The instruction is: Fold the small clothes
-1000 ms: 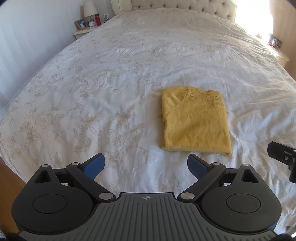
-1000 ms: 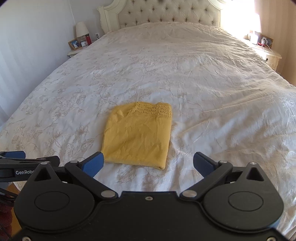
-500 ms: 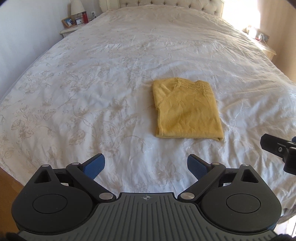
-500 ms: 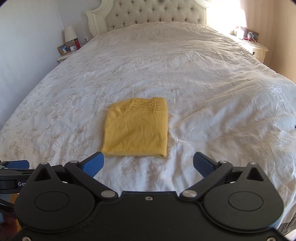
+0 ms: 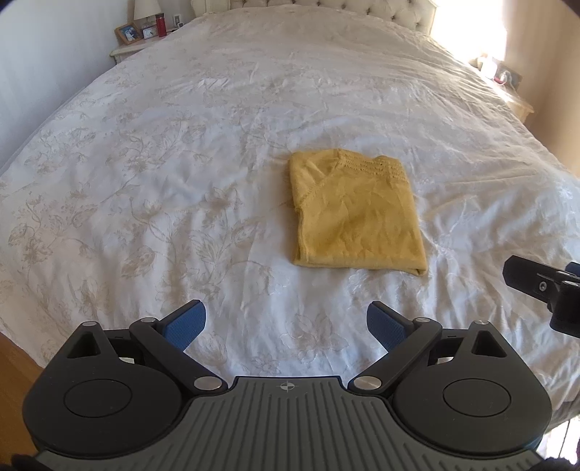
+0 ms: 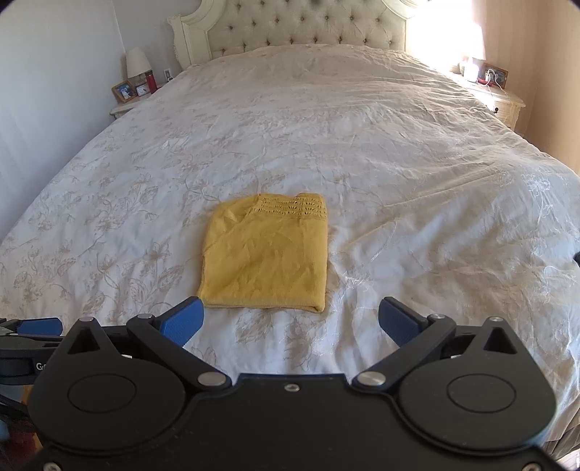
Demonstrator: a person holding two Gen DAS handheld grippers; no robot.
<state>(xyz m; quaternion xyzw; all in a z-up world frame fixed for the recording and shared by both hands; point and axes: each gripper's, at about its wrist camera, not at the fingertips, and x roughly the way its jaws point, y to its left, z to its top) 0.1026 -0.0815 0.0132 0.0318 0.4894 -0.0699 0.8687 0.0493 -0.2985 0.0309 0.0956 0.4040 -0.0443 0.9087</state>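
On the bed: a white bedspread (image 6: 362,152) with a pale floral pattern covers the whole bed, wrinkled all over.
Garment: a yellow knit top (image 6: 266,253) (image 5: 357,213) lies folded into a neat rectangle, flat on the bedspread, nearer the foot edge of the bed than the headboard, roughly midway between the two side edges.
Garment detail: the openwork knit band sits at the far end, toward the headboard; the folded hem faces the foot edge.
Left hand-held gripper (image 5: 286,326): released, blue pads spread wide, nothing between them, hovering over the foot edge of the bed, well short of the top.
Right hand-held gripper (image 6: 290,320): released too, pads wide apart and empty, just short of the top's near hem, not touching it.
Headboard (image 6: 304,25): cream, tufted, at the far end.
Left nightstand (image 6: 127,105): holds a lamp (image 6: 137,63), a framed photo (image 6: 124,91) and a small clock.
Right nightstand (image 6: 505,103): in bright window light, with another framed picture.
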